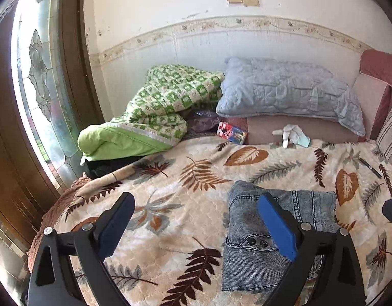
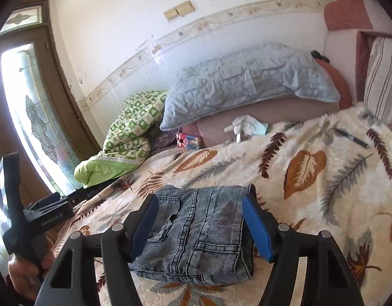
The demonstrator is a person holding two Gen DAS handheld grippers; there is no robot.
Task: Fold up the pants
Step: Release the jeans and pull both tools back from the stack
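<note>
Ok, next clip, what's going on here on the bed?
A person is folding pants with a handheld gripper in each hand. The denim pants lie folded into a compact stack on the leaf-patterned blanket. The left gripper and the right gripper are both open with nothing held, above the bed and clear of the cloth. The fold looks done or nearly so. A pen lies further off on the blanket.

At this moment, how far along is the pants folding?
Done, by the look of it: the grey-blue denim pants lie as a compact folded rectangle on the leaf-patterned blanket. In hand: nothing. The left gripper and right gripper both stand open with no cloth between their blue pads. Left: little that shows, perhaps squaring the edges.
</note>
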